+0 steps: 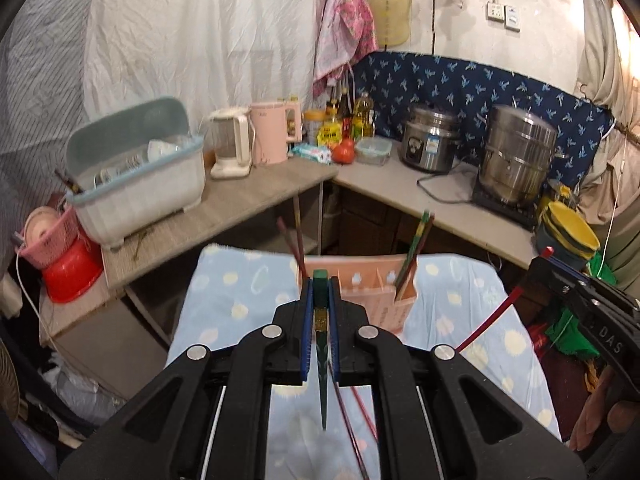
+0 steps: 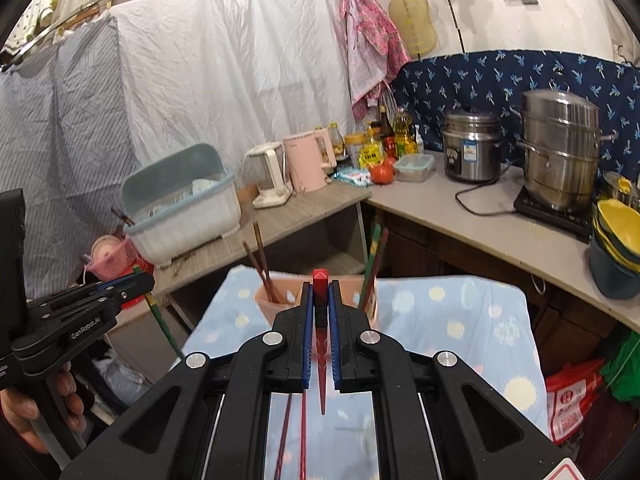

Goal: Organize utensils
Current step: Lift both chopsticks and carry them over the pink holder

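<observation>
A peach-pink utensil holder [image 1: 372, 292] stands at the far end of a small table with a blue patterned cloth [image 1: 240, 304]; it also shows in the right wrist view [image 2: 280, 300]. Dark red chopsticks [image 1: 290, 240] stick up from its left compartment and green-patterned ones [image 1: 416, 244] from its right. My left gripper [image 1: 320, 292] is shut on a green chopstick [image 1: 321, 344], held above the cloth just before the holder. My right gripper [image 2: 320, 296] is shut on a red chopstick [image 2: 321, 360], also before the holder. More chopsticks [image 2: 292, 432] lie on the cloth under it.
An L-shaped counter [image 1: 256, 200] runs behind, with a dish-drainer box [image 1: 140, 176], kettles [image 1: 272, 132], bottles, a rice cooker [image 1: 432, 140] and a steel steamer pot [image 1: 516, 156]. Yellow bowls [image 1: 572, 232] are stacked at right. A pink basket and red basin [image 1: 68, 264] sit at left.
</observation>
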A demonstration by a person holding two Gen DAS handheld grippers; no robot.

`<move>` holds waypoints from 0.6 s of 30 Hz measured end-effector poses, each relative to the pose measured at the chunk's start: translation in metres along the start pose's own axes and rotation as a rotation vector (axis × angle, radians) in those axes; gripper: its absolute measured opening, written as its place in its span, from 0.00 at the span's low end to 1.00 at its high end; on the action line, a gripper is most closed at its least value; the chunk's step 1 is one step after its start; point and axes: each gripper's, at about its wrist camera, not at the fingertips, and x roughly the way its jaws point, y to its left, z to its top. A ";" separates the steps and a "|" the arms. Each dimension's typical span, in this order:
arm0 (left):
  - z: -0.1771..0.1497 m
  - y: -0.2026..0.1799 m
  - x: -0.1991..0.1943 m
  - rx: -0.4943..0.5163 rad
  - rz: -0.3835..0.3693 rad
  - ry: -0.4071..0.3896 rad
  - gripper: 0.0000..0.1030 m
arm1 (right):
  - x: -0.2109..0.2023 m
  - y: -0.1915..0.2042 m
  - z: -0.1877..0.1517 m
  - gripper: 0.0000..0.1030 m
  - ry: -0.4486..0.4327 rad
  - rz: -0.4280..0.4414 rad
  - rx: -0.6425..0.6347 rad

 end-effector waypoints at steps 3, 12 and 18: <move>0.030 -0.001 0.001 0.005 0.005 -0.043 0.07 | 0.011 0.005 0.029 0.07 -0.031 -0.010 -0.013; 0.103 -0.006 0.032 0.008 0.008 -0.109 0.07 | 0.057 0.015 0.098 0.07 -0.087 -0.009 -0.017; 0.106 -0.006 0.075 0.005 0.020 -0.096 0.07 | 0.106 0.012 0.097 0.07 -0.048 -0.011 0.000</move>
